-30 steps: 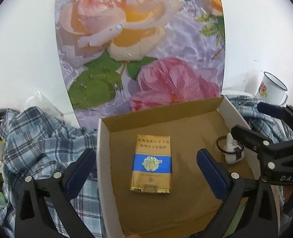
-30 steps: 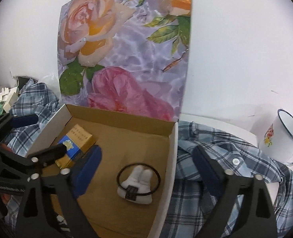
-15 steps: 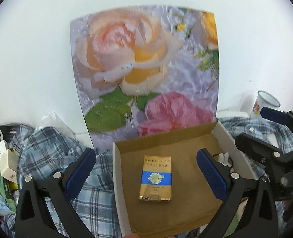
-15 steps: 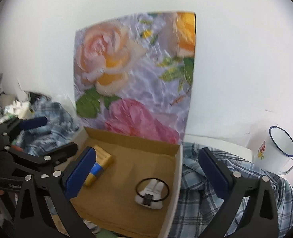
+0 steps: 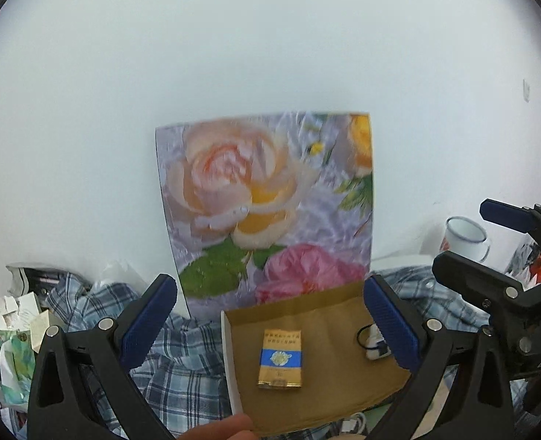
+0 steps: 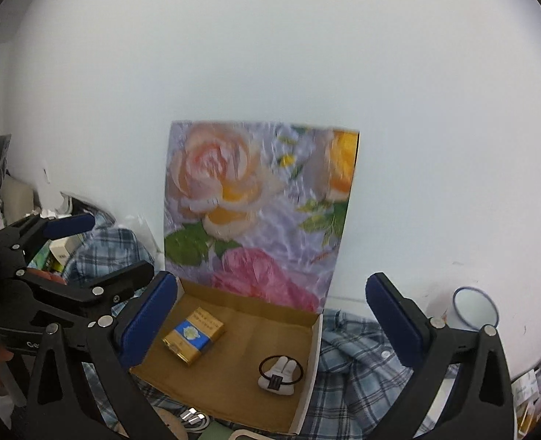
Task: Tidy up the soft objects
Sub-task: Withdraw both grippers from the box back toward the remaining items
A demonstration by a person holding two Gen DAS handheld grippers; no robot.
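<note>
1. The left gripper is closest to us in the left wrist view. Its two blue pads are far apart, so it is open, and nothing is between them.
2. The right gripper is closest in the right wrist view. Its jaws have just been opening and now stand wide, with nothing held.
3. Part of a finger shows at the bottom edge of the left view.
4. Just past the grippers is a cardboard box with a brown inside and white outer walls. It is open on top.
5. A gold and blue pack lies flat on the left part of the box floor.
6. A small white bunny toy with a black hair band around it lies on the right part of the box floor, well apart from the pack.
7. A blue checked shirt lies crumpled on the right of the box, touching its wall. More checked cloth lies on the left of the box.
8. Small cartons and papers are piled far left.
9. Behind the box stands its flower lid, painted with big roses, leaning upright at the white wall.
10. A white mug with a blue rim stands far right, near the wall.
</note>
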